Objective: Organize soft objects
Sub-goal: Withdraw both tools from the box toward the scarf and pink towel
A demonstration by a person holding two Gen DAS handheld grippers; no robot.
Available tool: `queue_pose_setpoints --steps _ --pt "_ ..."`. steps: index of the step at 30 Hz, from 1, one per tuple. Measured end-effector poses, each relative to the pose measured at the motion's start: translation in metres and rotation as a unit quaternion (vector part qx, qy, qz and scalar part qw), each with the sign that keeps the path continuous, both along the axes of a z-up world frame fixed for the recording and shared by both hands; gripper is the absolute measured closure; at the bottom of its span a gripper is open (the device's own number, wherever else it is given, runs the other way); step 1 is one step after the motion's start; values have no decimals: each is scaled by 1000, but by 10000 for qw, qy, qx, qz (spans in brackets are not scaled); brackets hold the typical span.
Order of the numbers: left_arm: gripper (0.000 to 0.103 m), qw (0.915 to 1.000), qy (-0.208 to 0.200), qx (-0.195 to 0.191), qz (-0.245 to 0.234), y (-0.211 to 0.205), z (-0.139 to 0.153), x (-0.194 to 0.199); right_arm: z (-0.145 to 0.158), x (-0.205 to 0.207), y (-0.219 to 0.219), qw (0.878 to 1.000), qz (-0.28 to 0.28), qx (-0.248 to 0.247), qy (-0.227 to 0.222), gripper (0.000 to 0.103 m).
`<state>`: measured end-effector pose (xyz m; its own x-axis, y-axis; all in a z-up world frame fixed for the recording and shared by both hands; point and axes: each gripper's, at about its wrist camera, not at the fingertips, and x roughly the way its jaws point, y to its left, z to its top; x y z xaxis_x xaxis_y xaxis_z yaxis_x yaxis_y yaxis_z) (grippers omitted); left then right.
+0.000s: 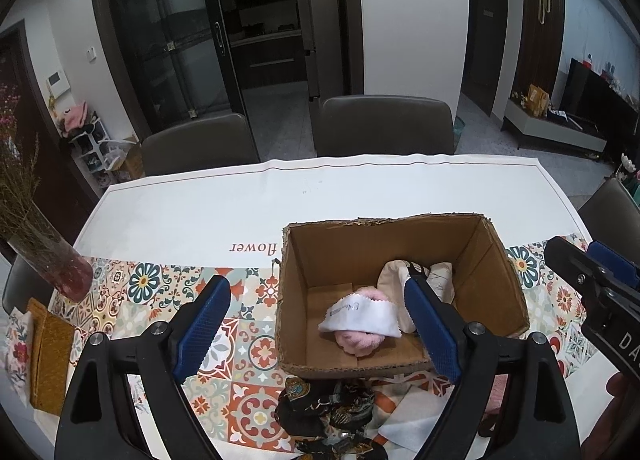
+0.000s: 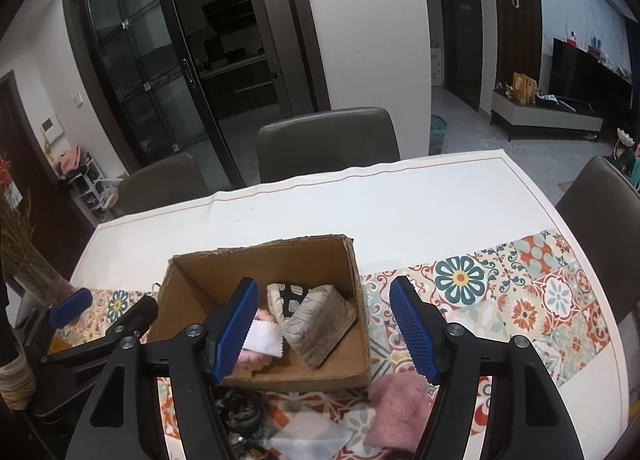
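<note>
An open cardboard box (image 1: 496, 260) (image 2: 192, 300) stands on the patterned runner. Inside lie a white cloth (image 1: 360, 318) (image 2: 264, 338) over a pink fluffy item (image 1: 360, 342), and a beige patterned pouch (image 2: 320, 320) with a dark-patterned cloth (image 2: 290, 294) behind it. In front of the box lie a black patterned scarf (image 1: 324, 408) (image 2: 240, 412), a white cloth (image 1: 416, 424) (image 2: 308, 436) and a pink knitted cloth (image 2: 396, 412). My left gripper (image 1: 320, 320) is open and empty above the box's near side. My right gripper (image 2: 326, 330) is open and empty above the box's right wall.
A vase of dried flowers (image 1: 48, 256) stands at the table's left, with a mustard cloth (image 1: 50, 364) near it. Chairs (image 1: 384, 124) stand along the far edge and one at the right (image 2: 600, 212). The table's white cover (image 1: 240, 204) stretches behind the box.
</note>
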<state>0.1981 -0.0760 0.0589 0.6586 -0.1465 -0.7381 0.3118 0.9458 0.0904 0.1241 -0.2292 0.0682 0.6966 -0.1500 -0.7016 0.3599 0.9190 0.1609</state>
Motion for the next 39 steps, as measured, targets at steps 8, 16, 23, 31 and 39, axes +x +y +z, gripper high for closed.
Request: queue_pose_setpoints --steps 8,16,23,31,39 --pt "7 9999 -100 -54 117 13 11 -21 11 -19 13 10000 49 -43 -59 34" --pt "2 9997 -145 -96 171 26 15 -45 12 -42 24 9999 13 -149 -37 34" --pt "1 9996 -134 -101 222 36 14 -63 10 -60 37 9996 42 -292 6 24" --pt "1 9996 -164 -92 210 41 13 -83 11 -79 41 9994 4 -340 33 24" --pt "0 9997 -119 -93 176 40 0 -105 10 -103 38 9991 -126 -401 3 24"
